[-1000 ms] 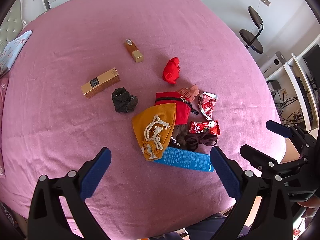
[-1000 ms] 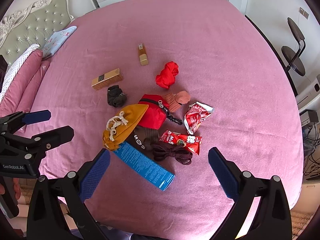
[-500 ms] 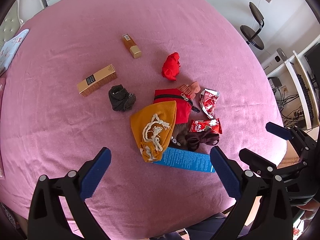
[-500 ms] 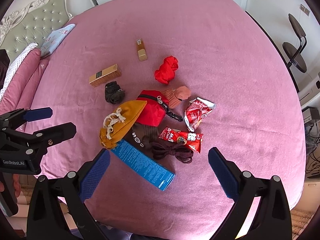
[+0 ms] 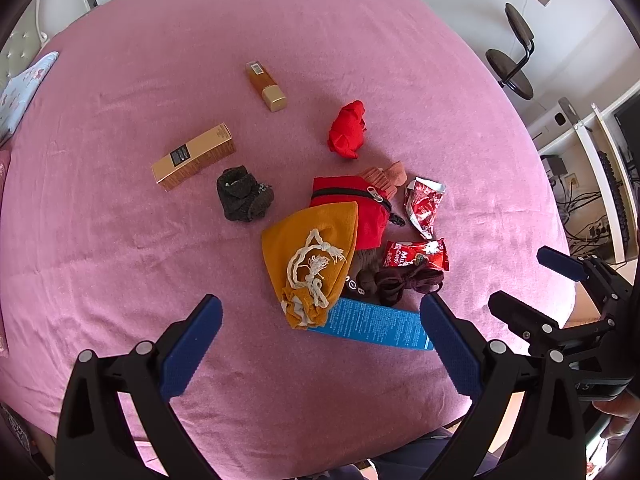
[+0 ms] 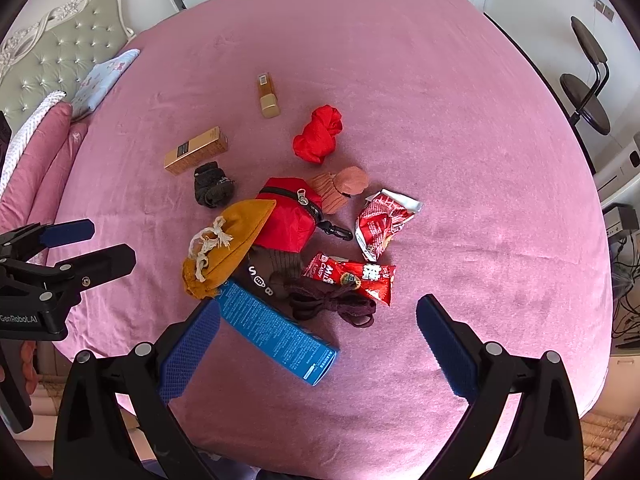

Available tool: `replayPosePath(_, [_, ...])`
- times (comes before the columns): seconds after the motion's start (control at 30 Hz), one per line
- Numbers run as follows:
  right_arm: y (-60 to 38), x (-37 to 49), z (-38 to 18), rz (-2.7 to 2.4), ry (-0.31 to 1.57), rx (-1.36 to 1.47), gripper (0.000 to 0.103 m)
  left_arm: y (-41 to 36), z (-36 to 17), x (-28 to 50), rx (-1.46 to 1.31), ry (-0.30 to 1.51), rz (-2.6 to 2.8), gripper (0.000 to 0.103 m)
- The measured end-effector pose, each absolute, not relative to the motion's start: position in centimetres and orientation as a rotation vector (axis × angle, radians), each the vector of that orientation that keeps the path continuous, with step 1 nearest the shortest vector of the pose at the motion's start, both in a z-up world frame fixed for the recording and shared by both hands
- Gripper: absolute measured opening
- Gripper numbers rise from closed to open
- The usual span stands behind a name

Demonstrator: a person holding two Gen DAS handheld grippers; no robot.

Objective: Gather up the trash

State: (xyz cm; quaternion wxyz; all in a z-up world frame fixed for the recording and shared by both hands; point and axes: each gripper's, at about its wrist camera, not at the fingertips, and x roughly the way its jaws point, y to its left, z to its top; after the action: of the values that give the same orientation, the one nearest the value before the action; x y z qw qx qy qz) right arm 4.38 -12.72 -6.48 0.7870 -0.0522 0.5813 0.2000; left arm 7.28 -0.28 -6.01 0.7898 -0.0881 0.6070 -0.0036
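A pile lies on the pink bed. Trash in it: a crumpled red wrapper (image 6: 382, 220) (image 5: 424, 206), a red candy wrapper (image 6: 354, 278) (image 5: 416, 255), a blue box (image 6: 276, 332) (image 5: 376, 324), a long gold box (image 6: 196, 151) (image 5: 194, 157) and a small gold box (image 6: 268, 96) (image 5: 266, 87). My left gripper (image 5: 320, 344) is open and empty, above the bed's near edge, before the blue box. My right gripper (image 6: 318, 348) is open and empty, above the blue box's near end. Each gripper shows in the other's view, the left (image 6: 72, 246) and the right (image 5: 536, 284).
Non-trash items sit in the pile: a mustard pouch (image 6: 224, 248), a red zip bag (image 6: 290, 216), a red cloth (image 6: 320, 134), dark socks (image 6: 212, 190), pinkish socks (image 6: 340, 188), a brown lace bundle (image 6: 332, 304). Pillows (image 6: 100, 80) and headboard lie at the left, a chair (image 6: 588, 100) at the right.
Both views have drifted slightly closer over the pile. Both grippers stay open and empty; nothing on the bed has moved.
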Motion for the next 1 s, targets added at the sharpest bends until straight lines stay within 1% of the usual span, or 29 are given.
replayPosePath(0.2, [-13.3, 4.9, -7.8, 0.418, 1.280, -0.102, 0.094, -0.3, -8.1, 8.1, -0.202, 1.356, -0.005, 0.099])
replayPosePath(0.57, [-14.3, 5.6, -11.9, 0.406, 1.361, -0.073, 0.094, -1.1, -15.4, 10.9, -0.175, 1.494, -0.001, 0.098])
replayPosePath(0.6, [-14.3, 5.7, -12.3, 0.405, 1.368, -0.071, 0.094, -1.2, -16.2, 11.3, -0.166, 1.510, -0.001, 0.097])
replayPosePath(0.63, [-14.4, 5.9, -12.7, 0.404, 1.376, -0.068, 0.094, -1.3, -17.0, 11.7, -0.154, 1.524, 0.004, 0.094])
replayPosePath(0.7, [-14.4, 6.2, -13.4, 0.404, 1.391, -0.062, 0.094, -1.6, -18.4, 12.5, -0.129, 1.548, 0.008, 0.093])
replayPosePath(0.73, [-14.4, 6.3, -13.8, 0.403, 1.397, -0.060, 0.094, -1.6, -19.1, 12.9, -0.116, 1.556, 0.013, 0.090])
replayPosePath(0.77, [-14.4, 6.5, -14.2, 0.403, 1.403, -0.059, 0.094, -1.7, -19.8, 13.3, -0.101, 1.568, 0.018, 0.083])
replayPosePath(0.8, [-14.4, 6.7, -14.5, 0.403, 1.410, -0.055, 0.094, -1.8, -20.4, 13.6, -0.092, 1.582, 0.018, 0.079])
replayPosePath(0.83, [-14.3, 6.8, -14.8, 0.405, 1.416, -0.053, 0.094, -1.8, -20.9, 13.9, -0.103, 1.594, 0.002, 0.072])
replayPosePath(0.9, [-14.2, 7.2, -15.2, 0.408, 1.425, -0.047, 0.094, -1.6, -21.4, 14.3, -0.118, 1.601, -0.005, 0.064])
replayPosePath(0.97, [-14.1, 7.6, -15.5, 0.414, 1.430, -0.038, 0.094, -1.4, -21.4, 14.4, -0.147, 1.595, -0.031, 0.050])
replayPosePath(1.0, [-14.0, 7.8, -15.6, 0.417, 1.432, -0.033, 0.094, -1.1, -21.4, 14.4, -0.167, 1.592, -0.039, 0.048])
